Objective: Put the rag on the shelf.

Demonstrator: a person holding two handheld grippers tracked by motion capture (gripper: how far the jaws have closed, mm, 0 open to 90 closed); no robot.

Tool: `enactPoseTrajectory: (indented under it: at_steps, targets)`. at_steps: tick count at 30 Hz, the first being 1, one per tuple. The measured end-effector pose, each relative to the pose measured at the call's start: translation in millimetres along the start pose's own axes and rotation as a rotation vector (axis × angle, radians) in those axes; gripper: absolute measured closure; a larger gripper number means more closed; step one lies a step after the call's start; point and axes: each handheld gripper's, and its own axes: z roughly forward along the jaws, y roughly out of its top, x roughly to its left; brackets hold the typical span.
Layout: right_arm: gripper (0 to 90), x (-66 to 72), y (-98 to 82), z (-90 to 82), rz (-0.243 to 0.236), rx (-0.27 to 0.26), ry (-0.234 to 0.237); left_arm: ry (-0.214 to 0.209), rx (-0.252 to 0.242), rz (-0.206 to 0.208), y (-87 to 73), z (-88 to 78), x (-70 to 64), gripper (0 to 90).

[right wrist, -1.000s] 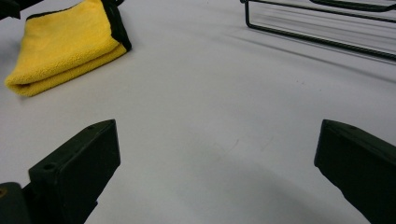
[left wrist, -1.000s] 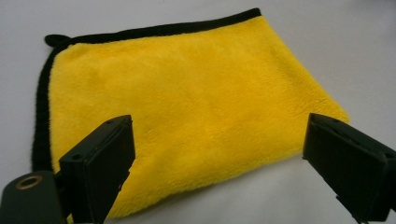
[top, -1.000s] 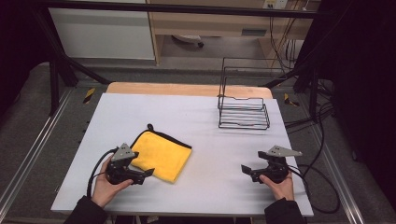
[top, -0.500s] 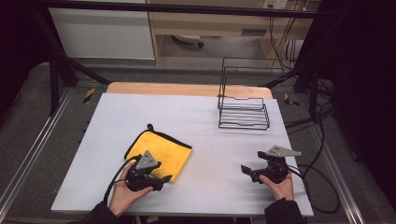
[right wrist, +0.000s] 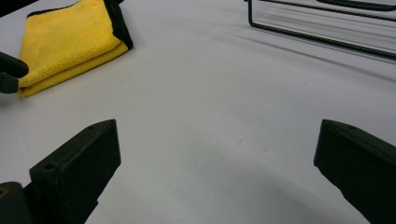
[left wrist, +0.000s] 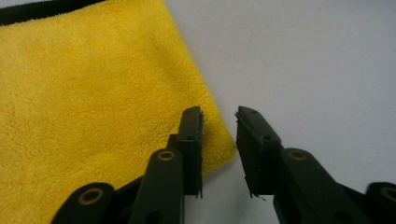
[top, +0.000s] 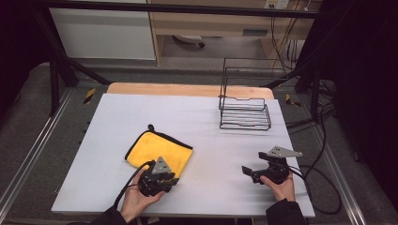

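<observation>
Left gripper [left wrist: 218, 122] closing astride cloth [left wrist: 93, 93] corner at 12 o'clock, pads clear, nothing gripped yet; right gripper [right wrist: 217, 154] spread wide, empty.

Cloth [top: 157, 152] on table [top: 202, 117] (near left), rack [top: 244, 112] far right.

high view looks forward and down from above the table's [top: 211, 117] near side, far off. left gripper view sits very close, facing the yellow cloth's [left wrist: 93, 93] corner. right gripper view is low over the table, cloth upper left, wire rack [right wrist: 327, 28] upper right; all share the cloth.
</observation>
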Motion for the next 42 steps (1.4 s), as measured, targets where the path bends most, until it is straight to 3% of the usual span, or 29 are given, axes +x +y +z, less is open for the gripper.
enactPoseTrajectory:
  at_steps: [2, 11, 20, 33, 38, 40, 41, 42]
  targets:
    - [1.0, 0.0, 0.0, 0.1, 0.0, 0.001, 0.001, 0.017, 0.004, -0.01, 0.0, 3.2, -1.9, 76.0]
    - [1.2, 0.1, 0.1, 0.5, -0.001, 0.003, 0.004, 0.022, 0.011, -0.023, 2.0, 6.2, -1.7, 85.9]
    - [1.3, 0.7, 0.3, 1.4, 0.001, 0.007, 0.008, -0.016, -0.02, -0.066, 10.0, 6.2, 0.3, 87.7]
    - [1.9, 0.9, 1.0, 1.8, -0.006, 0.003, 0.015, 0.012, -0.046, -0.092, 39.4, 41.0, -16.2, 87.6]
    - [2.0, 2.7, 1.6, 2.5, -0.005, 0.004, 0.015, -0.019, -0.057, -0.083, 39.0, 40.5, -12.4, 85.4]
    - [2.2, 4.9, 2.5, 3.4, -0.013, 0.005, 0.011, -0.039, -0.069, -0.072, 39.1, 35.0, -10.0, 75.9]
    - [2.2, 4.9, 2.5, 3.4, -0.013, 0.005, 0.011, -0.042, -0.076, -0.063, 39.5, 31.5, -8.6, 75.9]
    - [2.3, 7.2, 3.2, 4.6, -0.018, 0.003, 0.01, -0.038, -0.082, -0.053, 40.0, 27.6, -7.0, 67.1]
